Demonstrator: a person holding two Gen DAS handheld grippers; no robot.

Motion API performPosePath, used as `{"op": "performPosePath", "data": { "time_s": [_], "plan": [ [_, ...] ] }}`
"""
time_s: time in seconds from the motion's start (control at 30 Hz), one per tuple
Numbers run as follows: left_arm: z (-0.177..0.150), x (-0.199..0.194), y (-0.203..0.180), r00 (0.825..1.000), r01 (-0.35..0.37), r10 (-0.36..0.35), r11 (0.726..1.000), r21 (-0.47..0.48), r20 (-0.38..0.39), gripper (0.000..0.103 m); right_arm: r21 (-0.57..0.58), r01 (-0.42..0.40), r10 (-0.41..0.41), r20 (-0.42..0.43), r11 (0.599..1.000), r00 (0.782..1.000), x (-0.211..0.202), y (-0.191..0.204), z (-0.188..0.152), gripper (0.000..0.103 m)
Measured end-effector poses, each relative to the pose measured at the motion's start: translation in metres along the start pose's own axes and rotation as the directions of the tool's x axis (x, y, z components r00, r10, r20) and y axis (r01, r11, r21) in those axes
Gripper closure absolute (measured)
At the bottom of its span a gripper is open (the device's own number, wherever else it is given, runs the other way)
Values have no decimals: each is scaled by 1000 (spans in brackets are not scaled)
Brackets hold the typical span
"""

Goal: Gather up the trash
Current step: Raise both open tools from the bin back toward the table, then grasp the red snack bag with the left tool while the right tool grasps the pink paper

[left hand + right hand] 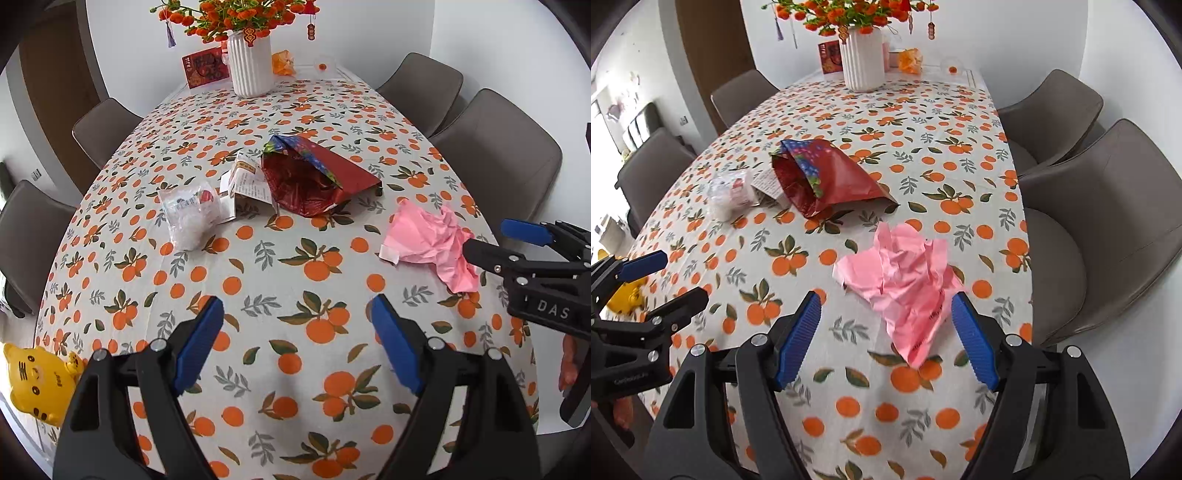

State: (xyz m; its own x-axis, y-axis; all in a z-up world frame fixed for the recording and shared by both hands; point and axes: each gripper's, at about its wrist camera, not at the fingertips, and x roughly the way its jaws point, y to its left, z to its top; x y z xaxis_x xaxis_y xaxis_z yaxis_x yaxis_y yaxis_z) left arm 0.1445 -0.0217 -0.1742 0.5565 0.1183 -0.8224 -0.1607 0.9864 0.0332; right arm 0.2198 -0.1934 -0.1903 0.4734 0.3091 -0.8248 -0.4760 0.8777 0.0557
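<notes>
**Two open grippers above a table scattered with trash**

While both grippers hang over a long table (280,266) covered in an orange-fruit print cloth, neither holds anything. Seen from its own camera, the left gripper (297,339) has its blue-padded fingers spread wide, with only bare cloth between them. The right gripper (886,336) is also spread wide, and its view shows a crumpled pink paper (905,284) lying on the cloth just ahead of and partly between its fingers, not pinched by them.

From the left camera, that pink paper (432,240) lies toward the right edge of the table, with the right gripper (495,240) entering the picture beside it.

Further along the table, near its middle, lies an open red foil bag (314,177) with a blue patterned flap. Just left of it is a small white printed carton (245,181), and left again a clear crumpled plastic wrapper (190,214).

At the far end stands a white ribbed vase (249,62) of orange flowers, with a red card (205,66) beside it. Grey-brown chairs (1108,229) line both long sides. A yellow tiger-faced object (35,384) shows at the near left corner.
</notes>
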Motion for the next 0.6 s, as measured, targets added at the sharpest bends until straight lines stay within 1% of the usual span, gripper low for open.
{"op": "performPosePath", "data": {
  "time_s": [0.17,0.37,0.5,0.6],
  "plan": [
    [18,23,4,1000,20,-20,999,27,8,21,24,55,-54,-34,998,998,25,0,8,33],
    [53,60,-8,998,50,-52,997,61,25,21,25,101,-99,-64,995,993,52,-1,17,33],
    [73,87,-17,998,44,-47,995,86,31,21,41,125,-121,-87,991,989,66,-9,20,33],
    [85,105,-21,999,38,-41,996,84,28,21,46,129,-124,-105,991,987,74,-13,18,33]
  ]
}}
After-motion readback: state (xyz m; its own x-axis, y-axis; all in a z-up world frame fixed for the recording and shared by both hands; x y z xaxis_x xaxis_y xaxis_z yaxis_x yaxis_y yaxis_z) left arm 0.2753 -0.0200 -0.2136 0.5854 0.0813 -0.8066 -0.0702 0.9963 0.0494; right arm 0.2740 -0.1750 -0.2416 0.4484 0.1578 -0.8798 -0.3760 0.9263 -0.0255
